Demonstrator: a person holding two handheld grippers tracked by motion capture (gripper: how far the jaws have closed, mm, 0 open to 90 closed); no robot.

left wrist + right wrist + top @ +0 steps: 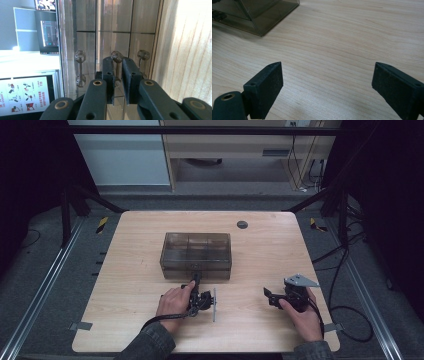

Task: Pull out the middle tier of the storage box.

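Observation:
A smoky see-through plastic box (196, 251) with three compartments stands at the middle of the wooden table (260, 250). My left gripper (196, 281), rolled on its side, reaches its front wall. In the left gripper view its jaws (117, 77) are shut on the clear middle handle (116, 56) of the box (112, 25); similar handles show to either side. My right gripper (268, 296) rests apart at the right, over bare wood. In the right gripper view it (327, 85) stands wide open with nothing between its pads, and a corner of the box (259, 15) shows at top left.
A dark round grommet (242, 224) sits in the table behind the box. Black frame bars and cables run along the table's right side (345, 270). A monitor (48, 31) and a poster (25, 95) appear beyond the box in the left gripper view.

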